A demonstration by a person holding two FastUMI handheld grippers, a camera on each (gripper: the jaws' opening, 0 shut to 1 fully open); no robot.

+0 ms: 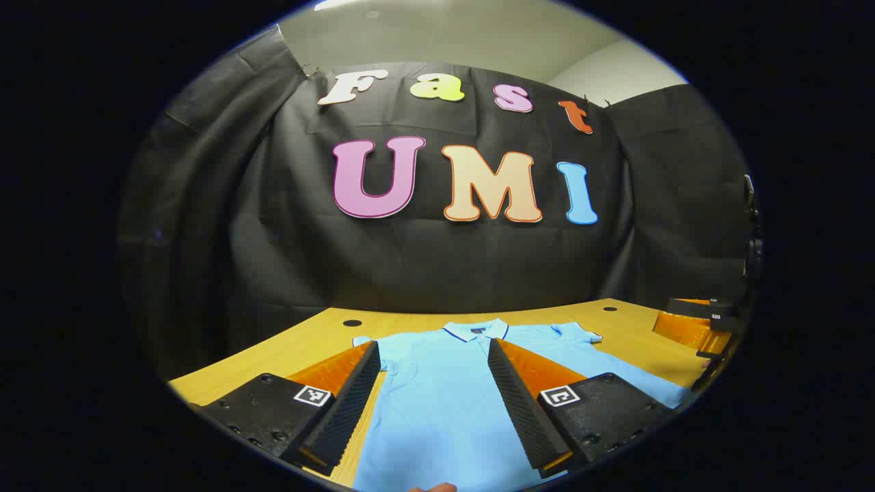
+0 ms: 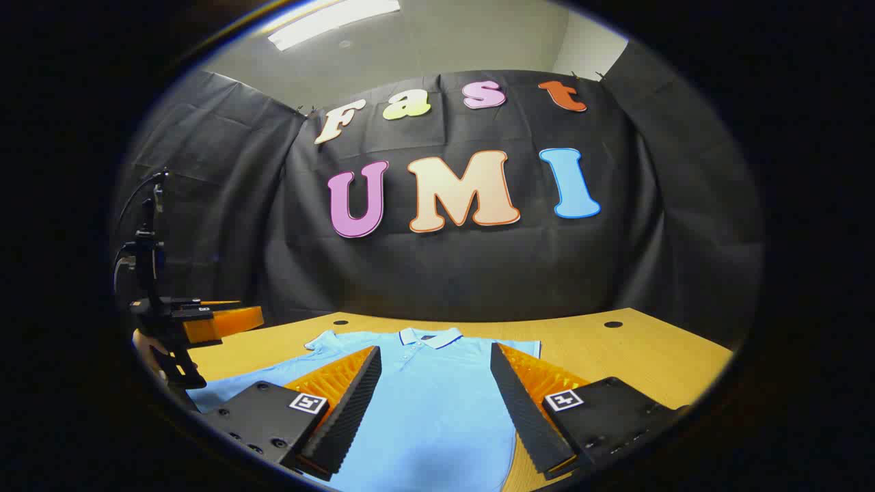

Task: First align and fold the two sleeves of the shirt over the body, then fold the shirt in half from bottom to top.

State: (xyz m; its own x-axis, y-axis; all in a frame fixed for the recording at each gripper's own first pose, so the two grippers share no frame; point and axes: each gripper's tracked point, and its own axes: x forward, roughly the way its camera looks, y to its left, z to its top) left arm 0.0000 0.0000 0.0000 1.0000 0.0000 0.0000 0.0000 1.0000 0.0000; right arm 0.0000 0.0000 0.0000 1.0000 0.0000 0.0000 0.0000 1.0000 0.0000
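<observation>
I've got a light blue polo shirt [image 1: 437, 403] lying flat and face up on the desk [image 1: 321, 338], collar [image 2: 429, 337] with a dark edge at the far end, both short sleeves spread out sideways, nothing folded yet.

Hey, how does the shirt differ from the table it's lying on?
The shirt is light blue; the table is a yellowish wood tone. The shirt is cloth with a dark-trimmed collar; the table is a plain board with small dark round holes. The shirt covers the middle of the table, which reaches past it on both sides. Both lie flat.
</observation>
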